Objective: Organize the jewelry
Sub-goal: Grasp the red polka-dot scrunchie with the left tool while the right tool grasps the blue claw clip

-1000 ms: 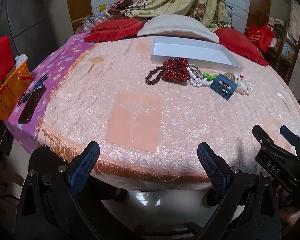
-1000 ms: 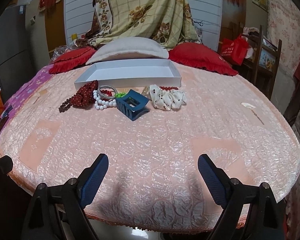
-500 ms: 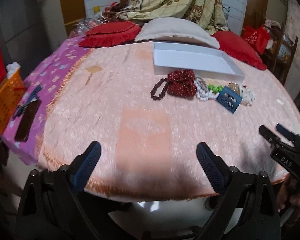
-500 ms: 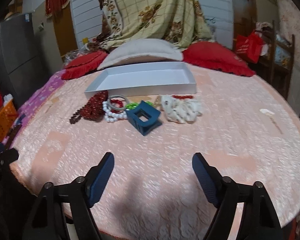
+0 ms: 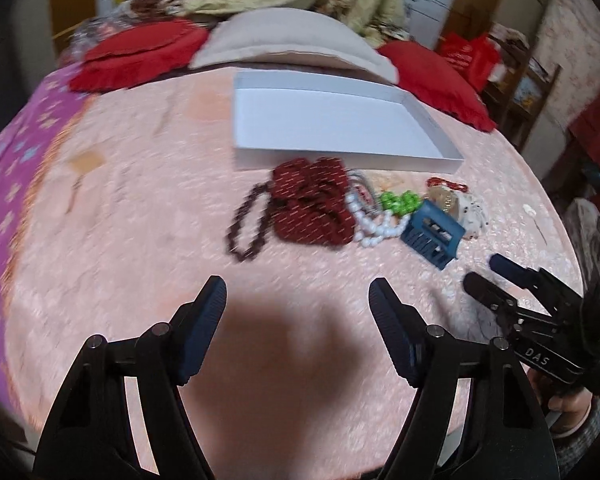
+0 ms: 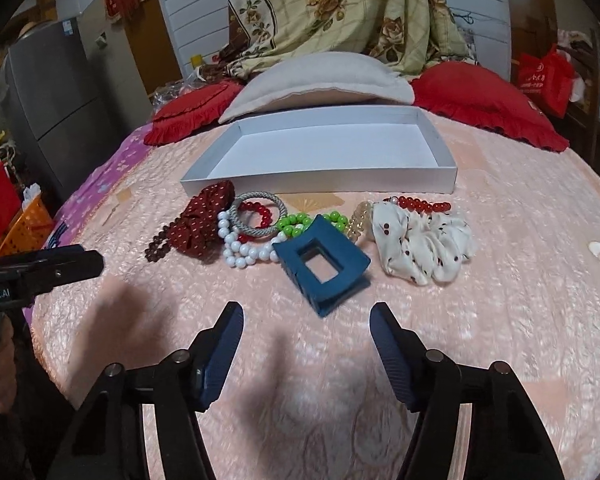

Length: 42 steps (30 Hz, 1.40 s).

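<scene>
Reaching over the bed [image 6: 520,280], I have the left gripper [image 5: 298,300] aimed short of the dark bead bracelet [image 5: 246,226] and maroon scrunchie [image 5: 312,210], its fingers just narrowing with nothing between them. Pearl beads [image 6: 240,246], blue claw clip [image 6: 322,266] and spotted white scrunchie [image 6: 424,246] lie heaped before the empty white tray [image 6: 320,178], presumably their destination. My right gripper [image 6: 306,320], also closing and empty, faces the clip. Overlapping strands are hard to separate; the left view is blurred.
</scene>
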Tool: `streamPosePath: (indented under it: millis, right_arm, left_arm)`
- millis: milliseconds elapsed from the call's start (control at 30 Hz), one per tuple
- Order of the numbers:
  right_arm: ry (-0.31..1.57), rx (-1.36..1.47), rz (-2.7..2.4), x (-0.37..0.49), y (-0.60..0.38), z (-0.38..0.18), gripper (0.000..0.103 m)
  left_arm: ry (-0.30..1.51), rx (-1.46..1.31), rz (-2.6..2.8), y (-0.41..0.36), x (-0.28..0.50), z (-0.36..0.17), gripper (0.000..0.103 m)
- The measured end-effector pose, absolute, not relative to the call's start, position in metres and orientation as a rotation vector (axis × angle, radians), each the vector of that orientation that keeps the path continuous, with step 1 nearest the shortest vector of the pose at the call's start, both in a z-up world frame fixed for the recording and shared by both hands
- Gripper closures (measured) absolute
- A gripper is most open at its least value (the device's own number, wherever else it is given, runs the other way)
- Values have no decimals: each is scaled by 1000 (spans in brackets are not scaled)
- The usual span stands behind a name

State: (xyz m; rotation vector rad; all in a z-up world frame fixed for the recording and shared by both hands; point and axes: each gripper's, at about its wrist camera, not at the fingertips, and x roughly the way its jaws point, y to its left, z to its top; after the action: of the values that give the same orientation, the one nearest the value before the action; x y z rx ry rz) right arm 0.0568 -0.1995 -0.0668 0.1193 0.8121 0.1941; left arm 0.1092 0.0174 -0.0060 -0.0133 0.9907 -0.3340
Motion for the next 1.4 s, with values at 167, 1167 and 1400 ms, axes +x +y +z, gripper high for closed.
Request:
streamPosePath:
  millis: [167,1167,1400]
  right_arm:
    - [846,192,202,77,-207,-79,39]
    - [863,2,304,110,-179,-86,90]
    - [801,69,347,86,-182,-53,90]
  left_arm:
    - [997,81,-390,-8,141,-21,29]
    - [1057,-6,-493,-18,167,-33,96]
    - [978,-42,-520,-5,135,11,96]
